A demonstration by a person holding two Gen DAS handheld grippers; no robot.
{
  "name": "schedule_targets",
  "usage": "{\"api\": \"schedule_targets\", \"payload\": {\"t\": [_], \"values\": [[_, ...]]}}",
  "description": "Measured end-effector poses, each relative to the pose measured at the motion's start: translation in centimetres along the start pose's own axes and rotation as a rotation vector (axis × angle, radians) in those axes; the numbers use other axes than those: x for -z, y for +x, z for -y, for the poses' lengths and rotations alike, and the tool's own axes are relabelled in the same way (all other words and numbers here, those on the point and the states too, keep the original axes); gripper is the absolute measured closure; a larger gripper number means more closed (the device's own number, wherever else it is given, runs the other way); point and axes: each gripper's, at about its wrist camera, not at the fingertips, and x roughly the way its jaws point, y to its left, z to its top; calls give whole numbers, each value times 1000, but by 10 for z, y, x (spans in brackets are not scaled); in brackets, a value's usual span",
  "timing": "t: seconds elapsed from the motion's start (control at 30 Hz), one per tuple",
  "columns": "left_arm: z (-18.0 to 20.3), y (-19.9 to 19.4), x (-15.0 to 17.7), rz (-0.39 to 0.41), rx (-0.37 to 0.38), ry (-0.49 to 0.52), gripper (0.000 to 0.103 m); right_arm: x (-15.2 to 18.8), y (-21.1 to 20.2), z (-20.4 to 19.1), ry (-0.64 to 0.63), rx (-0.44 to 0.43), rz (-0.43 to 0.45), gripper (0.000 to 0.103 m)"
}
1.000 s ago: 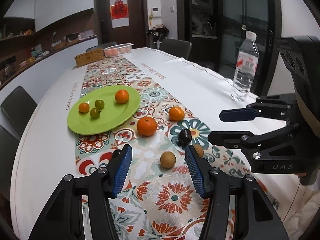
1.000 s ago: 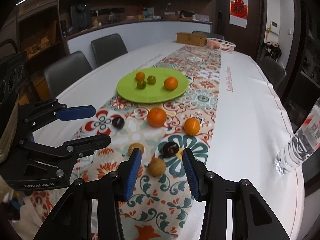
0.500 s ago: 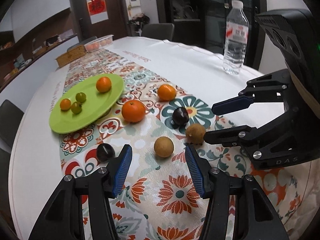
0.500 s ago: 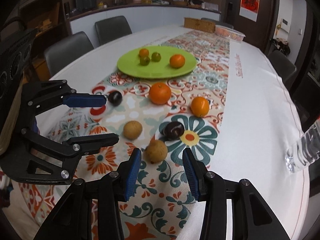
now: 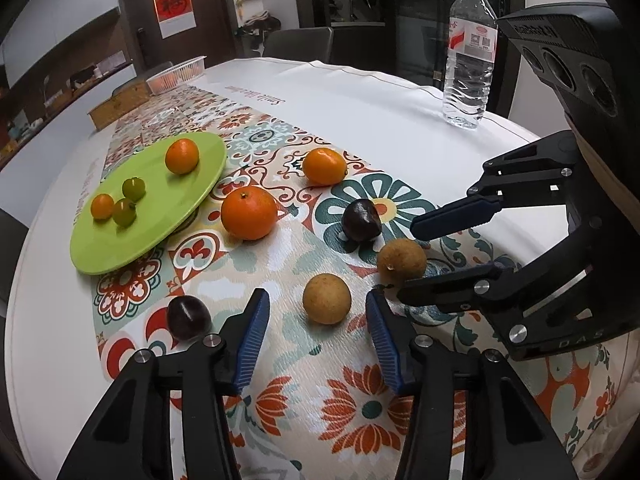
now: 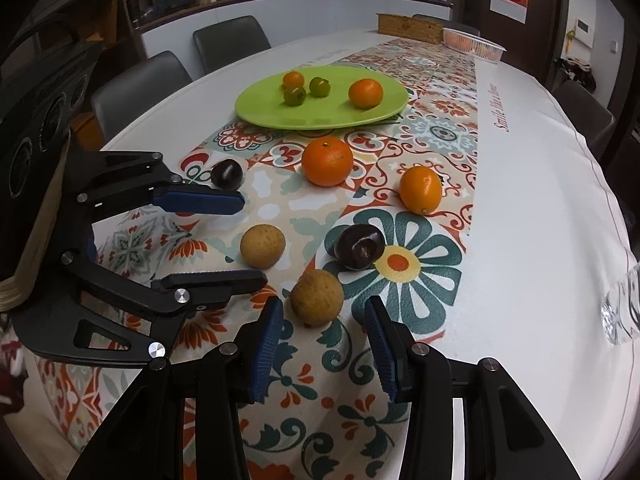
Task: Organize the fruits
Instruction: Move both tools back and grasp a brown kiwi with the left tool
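Observation:
Two round brown fruits lie on the patterned runner. The nearer brown fruit sits just ahead of and between the tips of my left gripper, whose jaws are closing without touching it. The other brown fruit sits between the tips of my right gripper, which is open with gaps on both sides. A green plate at the left holds two oranges and two green fruits. Loose on the runner are a large orange, a smaller orange and two dark plums.
A water bottle stands on the white cloth at the far right. A plastic basket and a wooden box sit at the table's far end. Grey chairs line the table's edge.
Both grippers have come down and closer to the runner, so each brown fruit now lies at a gripper's fingertips. The left jaws have narrowed a little.

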Motion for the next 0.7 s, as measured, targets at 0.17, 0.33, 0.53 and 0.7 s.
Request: {"api": "schedule_targets", "payload": {"t": [0.17, 0.33, 0.53, 0.7], "values": [[-2, 6, -2, -14, 14, -5, 64, -4, 4, 2, 12, -8, 0, 62], [0, 9, -1, -29, 35, -11, 76, -5, 6, 4, 18, -22, 1, 67], [-1, 3, 2, -26, 27, -64, 77, -5, 8, 3, 21, -43, -4, 74], [-3, -5, 4, -20, 18, -138, 77, -5, 4, 4, 40, -48, 10, 74]]}}
